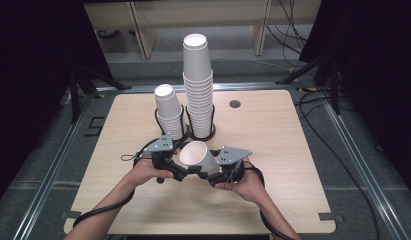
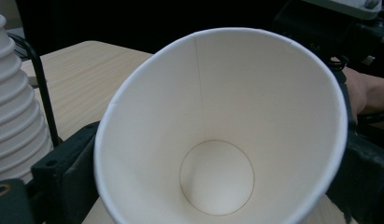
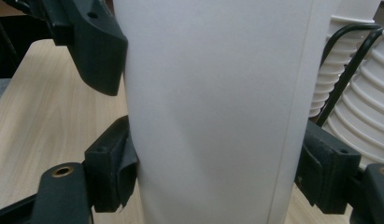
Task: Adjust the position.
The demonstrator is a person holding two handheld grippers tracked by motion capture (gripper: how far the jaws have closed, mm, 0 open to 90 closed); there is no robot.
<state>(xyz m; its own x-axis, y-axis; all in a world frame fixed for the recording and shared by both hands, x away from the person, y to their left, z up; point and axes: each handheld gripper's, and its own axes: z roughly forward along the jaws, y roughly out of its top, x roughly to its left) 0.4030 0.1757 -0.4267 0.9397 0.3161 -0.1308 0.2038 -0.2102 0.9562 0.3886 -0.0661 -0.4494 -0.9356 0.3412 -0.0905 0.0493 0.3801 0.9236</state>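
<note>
A white paper cup is held tilted just above the wooden table, its mouth turned up and to the left. My left gripper is shut on the cup near the rim. In the left gripper view I look straight into the cup, with a black jaw on each side of the rim. My right gripper is shut on the cup's lower wall. In the right gripper view its pads press the cup's side. The left gripper's jaw touches the cup at upper left.
A tall stack of paper cups and a shorter stack stand upside down in black wire holders just behind the grippers. A round hole lies in the table's far right part. Dark stands and cables surround the table.
</note>
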